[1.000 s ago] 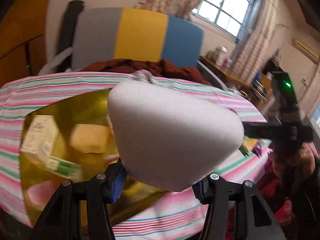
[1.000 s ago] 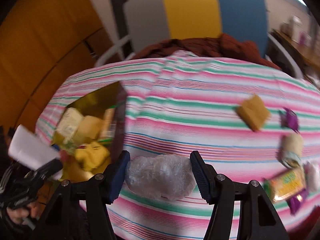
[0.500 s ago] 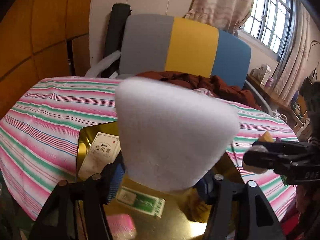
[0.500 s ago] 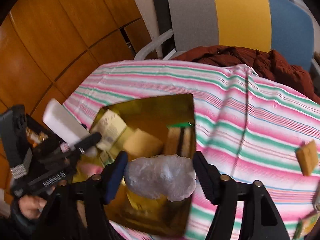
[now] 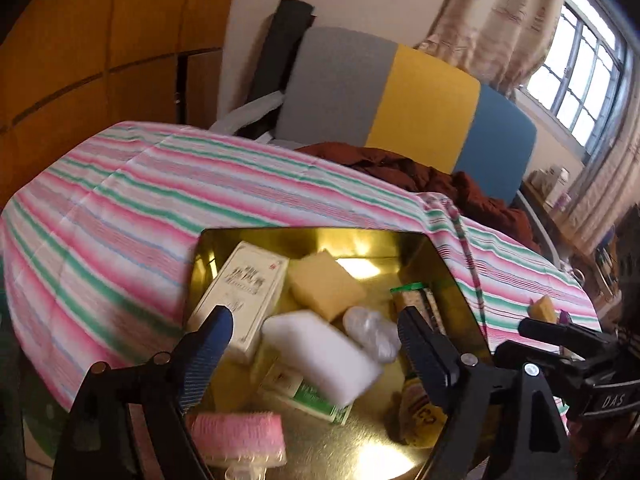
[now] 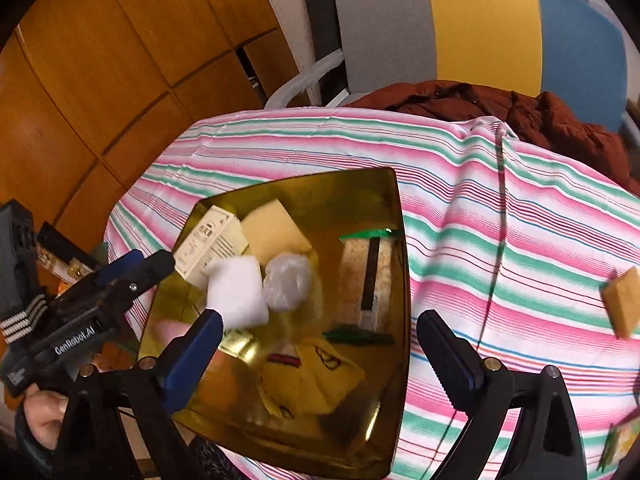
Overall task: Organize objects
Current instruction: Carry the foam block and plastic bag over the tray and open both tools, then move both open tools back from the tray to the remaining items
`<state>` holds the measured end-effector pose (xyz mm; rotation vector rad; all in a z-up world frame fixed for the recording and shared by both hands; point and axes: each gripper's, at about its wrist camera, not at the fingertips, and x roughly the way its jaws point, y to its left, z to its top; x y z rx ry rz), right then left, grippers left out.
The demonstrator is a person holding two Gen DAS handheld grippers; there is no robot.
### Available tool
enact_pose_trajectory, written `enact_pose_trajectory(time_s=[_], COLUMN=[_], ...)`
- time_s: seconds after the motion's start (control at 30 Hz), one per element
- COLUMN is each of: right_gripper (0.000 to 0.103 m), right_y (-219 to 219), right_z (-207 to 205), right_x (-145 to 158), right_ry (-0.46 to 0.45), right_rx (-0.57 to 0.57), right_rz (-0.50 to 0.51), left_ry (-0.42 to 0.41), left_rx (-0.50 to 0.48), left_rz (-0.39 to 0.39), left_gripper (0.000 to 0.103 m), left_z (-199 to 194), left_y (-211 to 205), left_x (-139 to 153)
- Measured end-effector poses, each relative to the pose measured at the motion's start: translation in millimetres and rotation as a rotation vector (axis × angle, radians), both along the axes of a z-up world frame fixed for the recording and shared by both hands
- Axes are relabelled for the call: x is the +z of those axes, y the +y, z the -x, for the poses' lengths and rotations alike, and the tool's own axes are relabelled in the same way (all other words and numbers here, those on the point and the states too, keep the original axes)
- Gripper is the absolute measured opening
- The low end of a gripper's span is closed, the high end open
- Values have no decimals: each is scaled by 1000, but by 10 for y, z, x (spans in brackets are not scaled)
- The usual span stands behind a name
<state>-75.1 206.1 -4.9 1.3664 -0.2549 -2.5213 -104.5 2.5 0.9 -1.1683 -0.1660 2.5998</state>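
Both tongs — left tongs [image 5: 312,334] and right tongs [image 6: 320,330] — have released, white foam block [image 5: 320,350] and plastic-wrapped ball [image 6: 288,282] touching inside the gold tin [image 6: 394,240], while the sponge [image 6: 622,302] on the tabletop lies nearer the right.

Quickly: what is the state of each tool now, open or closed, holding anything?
Left tool: open, holding nothing.
Right tool: open, holding nothing.
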Motion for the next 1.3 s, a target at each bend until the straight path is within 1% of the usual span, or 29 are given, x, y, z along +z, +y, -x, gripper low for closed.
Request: enact_pose_trajectory(time_s=[0.1, 0.3, 0.43, 0.5, 0.6, 0.83, 1.3], right_gripper=[98, 98, 98, 98, 98, 99, 100], right_y=[-16, -59, -70, -76, -90, -25, 429], right_z=[-82, -254, -350, -398, -478, -622, -820], right_x=[-22, 16, 23, 33, 47, 21, -131], right_ry=[10, 70, 93, 108, 141, 172, 132], right_rx=[-4, -20, -32, -40, -53, -79, -180], right_rz=[-34, -97, -132, -151, -202, -249, -240], left_ry=[-3, 26, 22, 32, 45, 54, 78], left_rx=[20, 48, 65, 80, 97, 83, -17], left_rz=[20, 70, 70, 77, 81, 98, 156], left_gripper=[86, 86, 86, 86, 86, 86, 86], left_z=[-82, -288, -407, -471, -561, -705, -844], left_y=[-17, 5, 17, 28, 44, 150, 453], left_x=[-28, -20, -46, -47, -47, -71, -81])
